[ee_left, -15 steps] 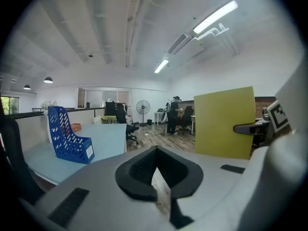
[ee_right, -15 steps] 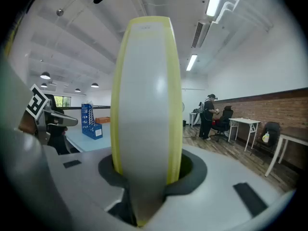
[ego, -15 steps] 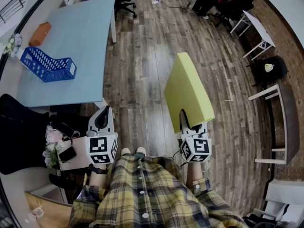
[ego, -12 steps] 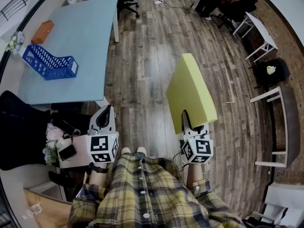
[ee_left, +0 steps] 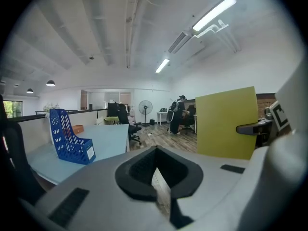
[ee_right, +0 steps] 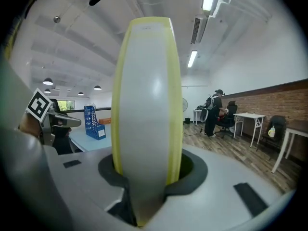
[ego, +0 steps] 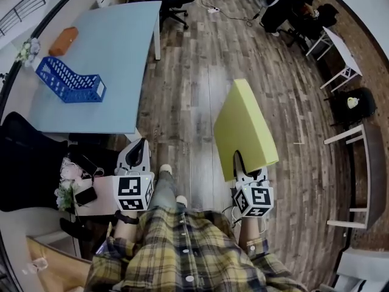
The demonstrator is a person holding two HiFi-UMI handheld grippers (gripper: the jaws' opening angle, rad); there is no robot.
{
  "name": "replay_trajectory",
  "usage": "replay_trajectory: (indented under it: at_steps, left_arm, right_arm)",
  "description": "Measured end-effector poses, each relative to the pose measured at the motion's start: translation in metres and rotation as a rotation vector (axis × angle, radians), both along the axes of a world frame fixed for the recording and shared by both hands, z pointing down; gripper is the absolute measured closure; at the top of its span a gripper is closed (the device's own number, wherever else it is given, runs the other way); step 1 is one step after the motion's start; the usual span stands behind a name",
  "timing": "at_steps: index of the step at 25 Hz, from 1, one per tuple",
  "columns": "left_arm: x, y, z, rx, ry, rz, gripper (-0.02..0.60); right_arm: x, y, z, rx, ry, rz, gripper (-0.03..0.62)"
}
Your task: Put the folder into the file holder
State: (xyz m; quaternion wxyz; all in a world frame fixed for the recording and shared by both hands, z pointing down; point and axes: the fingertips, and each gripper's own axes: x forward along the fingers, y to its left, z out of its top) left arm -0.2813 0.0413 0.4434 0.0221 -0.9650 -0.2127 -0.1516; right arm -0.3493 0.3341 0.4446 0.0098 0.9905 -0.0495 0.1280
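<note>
A thick yellow-green folder point(ego: 243, 129) stands upright above the wooden floor, and my right gripper point(ego: 248, 170) is shut on its lower edge. In the right gripper view the folder point(ee_right: 147, 105) fills the middle, its white spine toward the camera, wedged between the jaws. The blue file holder point(ego: 67, 81) sits on the light blue table point(ego: 115, 53) at the far left, and it shows small in the right gripper view point(ee_right: 94, 123) and larger in the left gripper view point(ee_left: 70, 138). My left gripper point(ego: 136, 158) is held low at the left with nothing in it, its jaws shut.
An orange object point(ego: 62, 41) lies on the table behind the holder. A black office chair point(ego: 27, 169) stands by the table's near end. White tables point(ego: 340, 53) and a wooden bench point(ego: 358, 175) line the right side. A person point(ego: 285, 2) is at the far end.
The view has shifted forward: the table and blue holder sit a little nearer and further right in the head view. One foot has stepped ahead. The folder stays in the right gripper.
</note>
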Motion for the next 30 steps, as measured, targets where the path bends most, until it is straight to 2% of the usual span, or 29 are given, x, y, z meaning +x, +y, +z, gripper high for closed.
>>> replay_trajectory:
  at_steps: [6,15,23,30]
  left_arm:
    - [0.049,0.002,0.007,-0.004,0.001,-0.008,0.589]
    - [0.163,-0.008,-0.006,-0.005,0.015,-0.007,0.589]
    - [0.251,-0.032,-0.004,-0.010,0.017,-0.026,0.589]
    - [0.288,-0.065,0.001,-0.006,0.011,-0.074,0.589]
  right_arm:
    - [0.051,-0.001,0.005,0.002,-0.005,-0.014,0.441]
    - [0.168,-0.017,-0.007,-0.005,0.008,-0.036,0.441]
    - [0.259,-0.038,-0.010,-0.008,0.015,-0.048,0.441]
    - [0.314,-0.072,-0.010,-0.006,0.014,-0.106,0.441]
